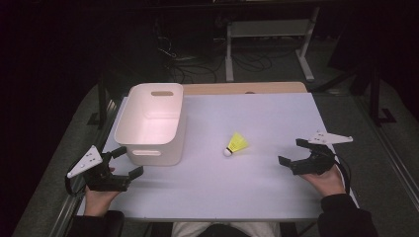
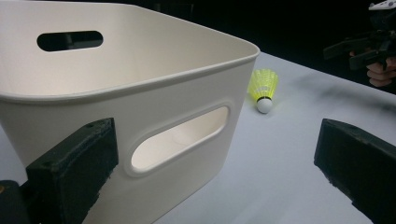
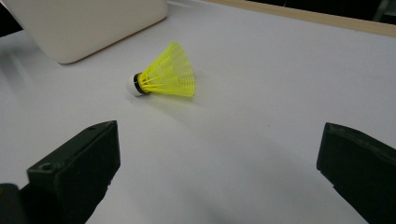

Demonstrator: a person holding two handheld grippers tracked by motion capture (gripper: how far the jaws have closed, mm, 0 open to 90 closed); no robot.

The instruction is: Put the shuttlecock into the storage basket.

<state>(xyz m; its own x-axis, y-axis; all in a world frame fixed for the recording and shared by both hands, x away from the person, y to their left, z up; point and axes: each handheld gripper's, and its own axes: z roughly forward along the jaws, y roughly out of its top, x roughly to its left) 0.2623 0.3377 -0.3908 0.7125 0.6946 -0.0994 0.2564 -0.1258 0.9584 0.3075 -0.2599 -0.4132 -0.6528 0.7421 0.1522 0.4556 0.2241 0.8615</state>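
A yellow shuttlecock point(image 1: 236, 144) with a white cork tip lies on its side on the white table point(image 1: 257, 118), right of a white plastic bin point(image 1: 152, 122). My left gripper point(image 1: 122, 162) rests at the table's front left, open and empty, just beside the bin's near wall point(image 2: 154, 126). The shuttlecock point(image 2: 263, 89) shows past the bin's corner there. My right gripper point(image 1: 292, 152) sits at the front right, open and empty, its jaws wide apart and pointing toward the shuttlecock point(image 3: 163, 74), which lies a short way ahead of them.
The bin point(image 3: 79, 25) is empty, with handle slots in its end walls. A wooden strip point(image 1: 247, 88) runs along the table's far edge. Beyond it stand a white desk frame point(image 1: 269, 39) and cables on a dark floor.
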